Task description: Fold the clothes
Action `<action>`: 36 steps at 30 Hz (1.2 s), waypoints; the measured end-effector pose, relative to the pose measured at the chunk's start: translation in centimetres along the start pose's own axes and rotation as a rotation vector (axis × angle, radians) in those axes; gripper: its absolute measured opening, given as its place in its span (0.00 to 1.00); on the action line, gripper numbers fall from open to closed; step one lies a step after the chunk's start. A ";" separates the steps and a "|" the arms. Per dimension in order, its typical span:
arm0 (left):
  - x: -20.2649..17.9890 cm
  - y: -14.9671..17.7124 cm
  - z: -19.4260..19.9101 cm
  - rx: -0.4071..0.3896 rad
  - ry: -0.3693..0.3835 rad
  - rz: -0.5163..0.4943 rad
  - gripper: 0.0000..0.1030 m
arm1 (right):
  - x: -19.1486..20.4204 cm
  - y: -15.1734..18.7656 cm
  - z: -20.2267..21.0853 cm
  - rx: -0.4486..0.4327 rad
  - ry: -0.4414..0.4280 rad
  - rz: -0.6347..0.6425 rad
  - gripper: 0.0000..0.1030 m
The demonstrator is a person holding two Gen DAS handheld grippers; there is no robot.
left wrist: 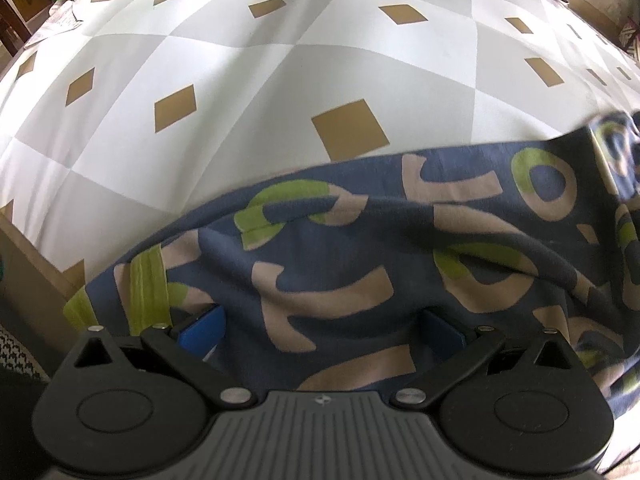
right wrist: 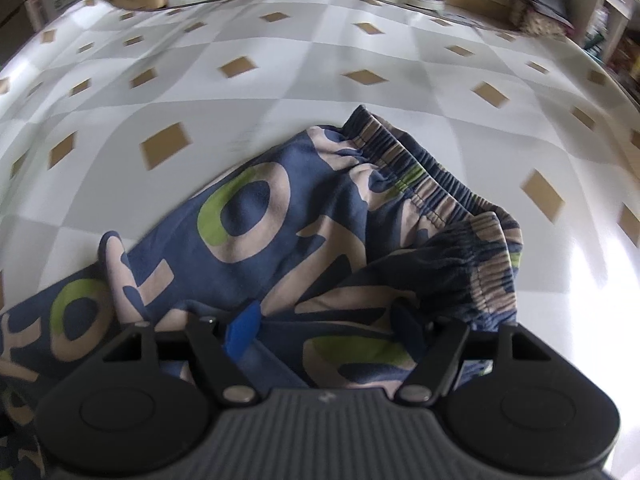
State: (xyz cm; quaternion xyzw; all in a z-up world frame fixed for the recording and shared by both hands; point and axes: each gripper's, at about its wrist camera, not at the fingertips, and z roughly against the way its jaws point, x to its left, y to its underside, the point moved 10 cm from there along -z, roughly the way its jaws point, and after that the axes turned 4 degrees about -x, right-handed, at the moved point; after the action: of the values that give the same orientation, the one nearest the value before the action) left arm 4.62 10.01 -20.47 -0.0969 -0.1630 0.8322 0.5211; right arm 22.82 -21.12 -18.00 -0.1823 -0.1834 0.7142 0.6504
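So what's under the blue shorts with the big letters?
The shorts lie on a white and grey checked cloth with brown diamonds. Whatever sits directly beneath the fabric is covered.

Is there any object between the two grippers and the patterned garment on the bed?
Nothing visible. The garment lies directly under the left gripper and the right gripper, its cloth between their spread fingers, on the checked bedsheet.
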 end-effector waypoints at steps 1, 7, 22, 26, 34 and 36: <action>-0.1 -0.3 -0.1 -0.002 0.000 -0.002 1.00 | -0.6 0.1 0.0 0.005 0.010 -0.023 0.67; -0.6 -2.4 -0.9 -0.016 0.006 -0.024 1.00 | -3.1 0.5 0.0 0.022 0.042 -0.102 0.67; -4.2 -9.5 -3.4 -0.067 0.055 -0.166 1.00 | -6.0 2.6 1.1 0.063 0.073 -0.191 0.67; -4.8 -11.6 -4.3 -0.056 0.064 -0.183 1.00 | -5.9 3.7 1.9 0.082 0.064 -0.198 0.68; -4.7 -14.0 -4.9 -0.067 0.053 -0.293 1.00 | -4.2 7.1 3.9 0.125 0.051 -0.216 0.69; -4.4 -14.3 -4.9 -0.076 0.041 -0.329 1.00 | -3.6 8.0 4.5 0.131 0.054 -0.223 0.69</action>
State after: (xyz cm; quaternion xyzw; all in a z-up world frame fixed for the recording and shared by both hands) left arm 20.08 12.70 -19.75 -0.1057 -0.1972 0.7268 0.6494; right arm 13.96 -25.53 -18.02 -0.1368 -0.1379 0.6428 0.7410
